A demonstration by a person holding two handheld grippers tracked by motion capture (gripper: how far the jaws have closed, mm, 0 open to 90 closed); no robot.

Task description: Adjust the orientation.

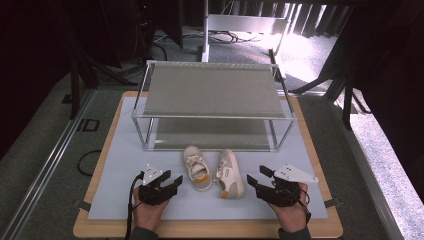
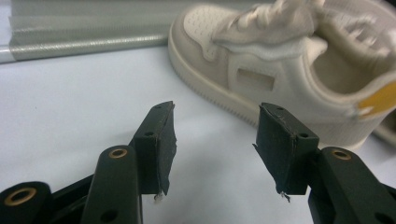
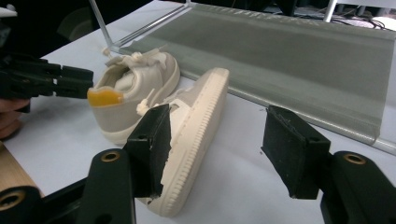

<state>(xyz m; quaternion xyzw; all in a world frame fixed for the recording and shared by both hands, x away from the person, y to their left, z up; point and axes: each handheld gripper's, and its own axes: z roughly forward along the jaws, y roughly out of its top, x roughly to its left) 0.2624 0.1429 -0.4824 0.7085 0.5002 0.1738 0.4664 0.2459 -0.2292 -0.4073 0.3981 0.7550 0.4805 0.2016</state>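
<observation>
From the left tool's (image 2: 212, 135) own camera I see the upright shoe (image 2: 285, 70) cut off at the right edge, so its heel and yellow tab are only partly visible, and its laces blur at the top. The jaws stand apart with nothing between them; the shoe sits just ahead of the right-hand jaw, apart from it.

From the right tool's (image 3: 215, 154) camera, the tipped shoe (image 3: 196, 140) lies on its side, sole facing me, and my near jaw covers part of that sole. Whether the pad touches it I cannot tell. These jaws are spread too, nothing gripped.

Counting from the high view: two shoes, the upright one (image 1: 195, 167) and the tipped one (image 1: 228, 173), side by side between my two tools, left (image 1: 170, 181) and right (image 1: 256, 178). One two-tier rack (image 1: 212, 90) stands beyond them on the tabletop (image 1: 115, 165); its lower shelf is partly shaded by the upper.
</observation>
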